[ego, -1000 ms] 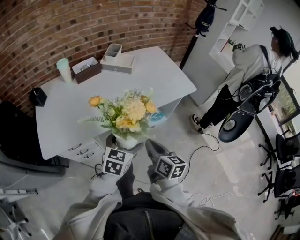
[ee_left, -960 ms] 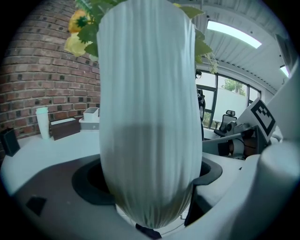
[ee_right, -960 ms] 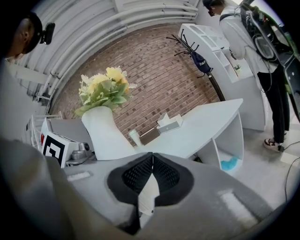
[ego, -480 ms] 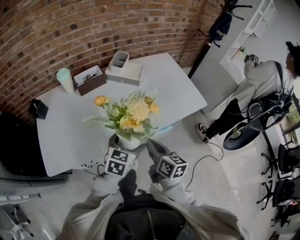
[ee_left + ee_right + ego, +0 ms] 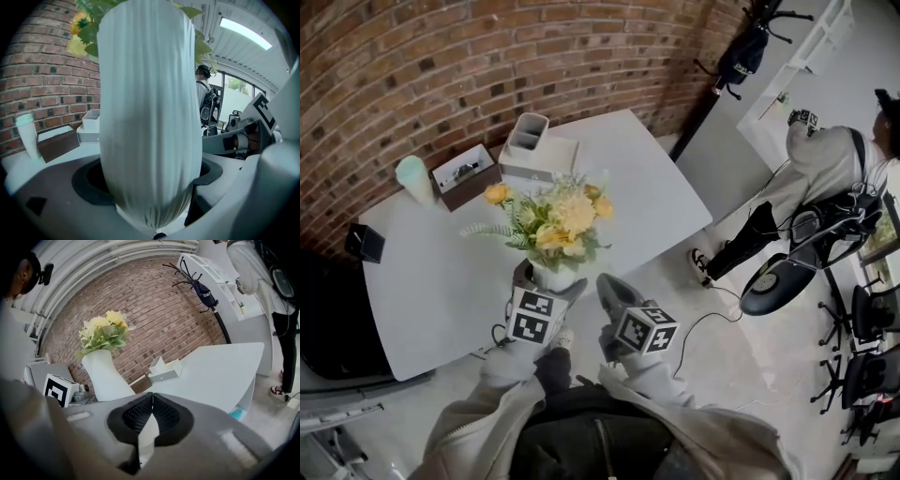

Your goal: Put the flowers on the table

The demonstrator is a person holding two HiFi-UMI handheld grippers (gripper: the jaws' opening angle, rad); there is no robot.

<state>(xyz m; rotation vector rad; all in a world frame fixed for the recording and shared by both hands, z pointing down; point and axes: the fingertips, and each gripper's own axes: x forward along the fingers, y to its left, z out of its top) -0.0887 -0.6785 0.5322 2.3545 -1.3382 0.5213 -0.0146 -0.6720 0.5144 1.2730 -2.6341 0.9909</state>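
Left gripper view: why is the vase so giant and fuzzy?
Left gripper view: the vase sits right against the wide-angle lens, so it fills the picture, bulging and slightly soft. Head view: it looks small there, and the brick wall curves.

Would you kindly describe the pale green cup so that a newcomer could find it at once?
Below the red brick wall stands a white table. On its wall-side edge, left of the brown open box, stands the pale green cup. It alone is tall, round and mint-coloured; its neighbours are boxy.

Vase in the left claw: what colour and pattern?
Vase: white, vertically ribbed; best in left gripper view.
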